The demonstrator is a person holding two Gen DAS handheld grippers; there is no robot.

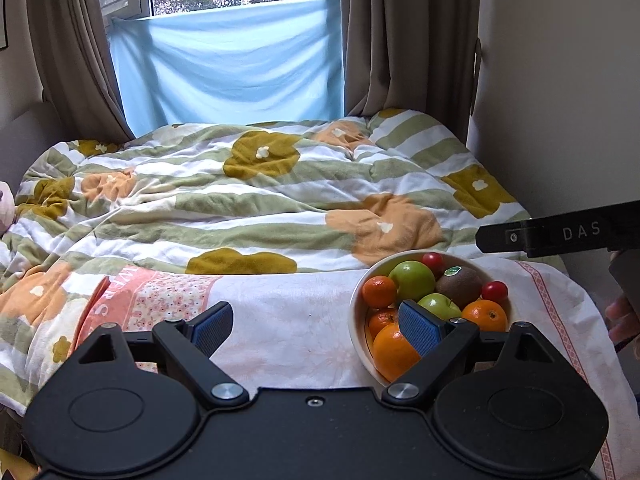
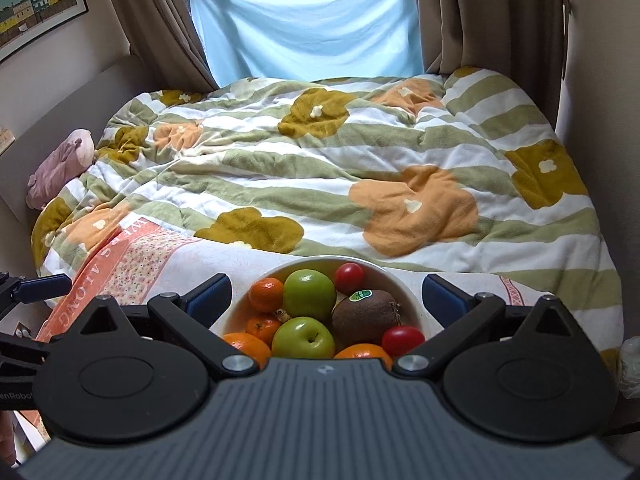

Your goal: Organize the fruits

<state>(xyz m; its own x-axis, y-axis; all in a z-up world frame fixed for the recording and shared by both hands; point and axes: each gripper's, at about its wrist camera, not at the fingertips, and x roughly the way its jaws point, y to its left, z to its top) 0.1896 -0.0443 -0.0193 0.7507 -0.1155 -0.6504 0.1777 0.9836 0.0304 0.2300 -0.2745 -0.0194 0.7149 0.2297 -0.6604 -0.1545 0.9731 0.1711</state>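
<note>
A white bowl (image 2: 412, 292) of fruit sits on a white and pink cloth (image 1: 288, 320) at the near edge of the bed. It holds two green apples (image 2: 309, 290), a brown kiwi (image 2: 366, 316) with a green sticker, several oranges (image 2: 266, 294) and two small red fruits (image 2: 349, 276). The bowl also shows in the left wrist view (image 1: 356, 320), at the right. My left gripper (image 1: 316, 326) is open and empty, left of the bowl, its right finger over the bowl's near side. My right gripper (image 2: 326, 298) is open and empty, its fingers on either side of the bowl.
A rumpled striped quilt (image 2: 340, 152) with flower prints covers the bed behind the cloth. A pink soft toy (image 2: 60, 164) lies at the far left by the headboard. Curtains and a blue sheet (image 2: 308, 24) hang at the window. A wall stands to the right.
</note>
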